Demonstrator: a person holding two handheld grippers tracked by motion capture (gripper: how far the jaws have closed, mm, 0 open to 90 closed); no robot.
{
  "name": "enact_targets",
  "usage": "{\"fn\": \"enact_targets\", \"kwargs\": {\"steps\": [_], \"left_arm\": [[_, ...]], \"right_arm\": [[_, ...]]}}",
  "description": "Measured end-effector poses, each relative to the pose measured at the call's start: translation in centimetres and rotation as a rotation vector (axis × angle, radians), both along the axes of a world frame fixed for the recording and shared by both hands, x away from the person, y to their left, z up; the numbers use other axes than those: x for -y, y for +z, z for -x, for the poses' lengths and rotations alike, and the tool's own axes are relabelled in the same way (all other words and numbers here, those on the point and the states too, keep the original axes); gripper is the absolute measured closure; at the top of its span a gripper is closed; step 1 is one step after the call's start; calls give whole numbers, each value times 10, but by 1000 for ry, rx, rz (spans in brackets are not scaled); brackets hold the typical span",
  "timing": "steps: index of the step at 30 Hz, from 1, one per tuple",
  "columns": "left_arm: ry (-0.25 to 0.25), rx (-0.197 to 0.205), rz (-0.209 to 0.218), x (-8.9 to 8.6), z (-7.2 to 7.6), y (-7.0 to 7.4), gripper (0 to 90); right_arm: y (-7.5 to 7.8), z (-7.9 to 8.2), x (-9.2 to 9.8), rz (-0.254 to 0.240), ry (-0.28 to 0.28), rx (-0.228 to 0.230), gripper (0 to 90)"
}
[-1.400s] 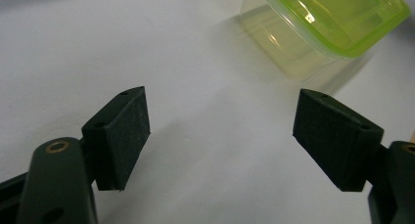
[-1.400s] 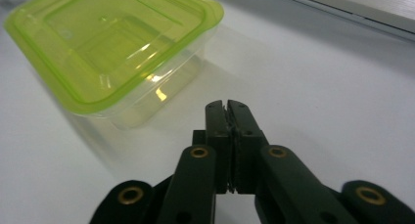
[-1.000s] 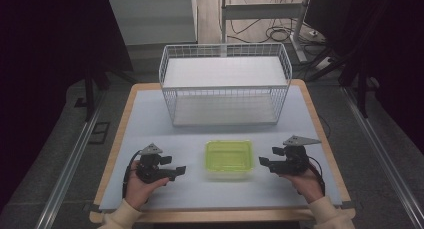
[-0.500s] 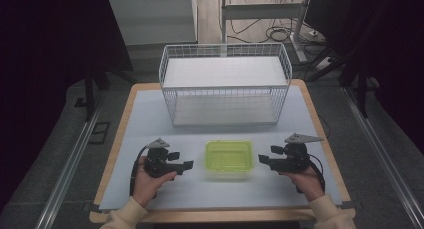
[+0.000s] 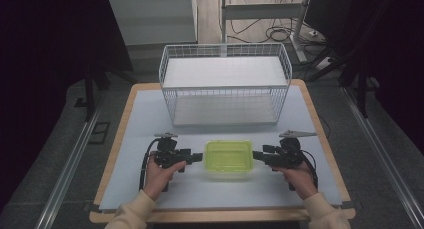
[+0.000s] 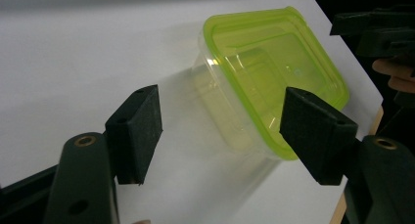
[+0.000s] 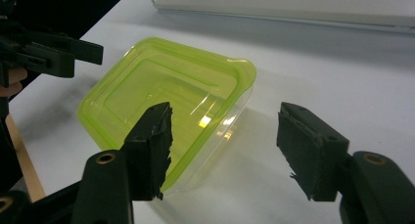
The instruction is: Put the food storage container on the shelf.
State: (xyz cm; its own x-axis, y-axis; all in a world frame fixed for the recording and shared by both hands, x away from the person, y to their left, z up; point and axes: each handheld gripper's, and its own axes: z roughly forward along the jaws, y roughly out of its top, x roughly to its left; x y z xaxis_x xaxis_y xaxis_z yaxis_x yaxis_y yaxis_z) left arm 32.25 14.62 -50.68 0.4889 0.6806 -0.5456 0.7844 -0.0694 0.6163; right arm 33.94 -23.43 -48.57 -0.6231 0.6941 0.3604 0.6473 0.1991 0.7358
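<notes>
High view. A pale blue-white sheet [image 5: 150, 119] covered a wood-edged table [image 5: 119, 134] that stood on grey carpet, with metal rails at lower left and lower right and cables on the floor at the top of the frame. A white wire basket [image 5: 225, 81], rectangular and open-topped, occupied the upper centre. Below it, at lower centre, lay a clear plastic container [image 5: 228, 159] with a glossy lime-green lid. The left gripper [image 5: 196, 158] sat just left of the container and the right gripper [image 5: 257, 155] just right of it, each in a cream-sleeved hand.

Left gripper view. The matte black foam pads [image 6: 134, 131] stood wide apart, having just been closing. The container's [image 6: 264, 87] near corner lay between them at centre right, untouched by either pad. The lid was a rounded rectangle with a raised rim.

Right gripper view. The jaws, likewise just closing, remained well spread, their pads [image 7: 308, 150] frayed at the edges. The container [image 7: 166, 101] lay at centre left, partly behind the left pad; contact could not be determined. The basket's base crossed the top edge.
</notes>
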Motion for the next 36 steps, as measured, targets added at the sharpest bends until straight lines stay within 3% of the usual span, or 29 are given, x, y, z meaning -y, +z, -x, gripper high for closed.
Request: {"fn": "enact_targets", "kwargs": {"steps": [10,19,24,29,36], "left_arm": [[-11,-41,19,13,-9,-5,349],[-37,-70,49,19,-15,-10,466],[-53,-81,26,23,-15,-12,607],[-53,-77,42,23,-11,-11,707],[-71,-53,50,22,-3,-7,757]], "right_arm": [[-9,-9,-7,-16,12,-86,457],[-15,-12,-13,-16,16,-129,519],[-17,-13,-15,-17,39,-166,624],[-21,-14,-15,-55,51,-208,681],[-14,-9,-12,-96,31,-195,759]]}}
